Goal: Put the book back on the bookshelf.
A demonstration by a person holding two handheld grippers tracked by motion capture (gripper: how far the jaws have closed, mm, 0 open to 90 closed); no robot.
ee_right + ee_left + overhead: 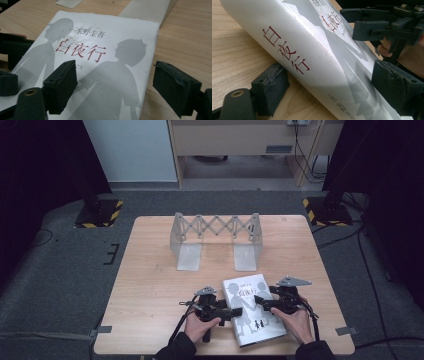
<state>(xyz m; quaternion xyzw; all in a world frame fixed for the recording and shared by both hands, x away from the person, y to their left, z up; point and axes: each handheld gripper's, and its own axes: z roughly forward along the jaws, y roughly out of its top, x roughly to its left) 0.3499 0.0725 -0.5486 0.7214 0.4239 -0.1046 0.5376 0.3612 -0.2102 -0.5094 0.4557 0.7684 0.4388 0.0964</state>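
Book lies near table's front edge, open claws flanking.

Book cropped at both ends, small spine print blurred — forearms cut off.

The book has red title characters 白夜行 on its front cover, with 东野圭吾 above in grey; its spine repeats 白夜行.
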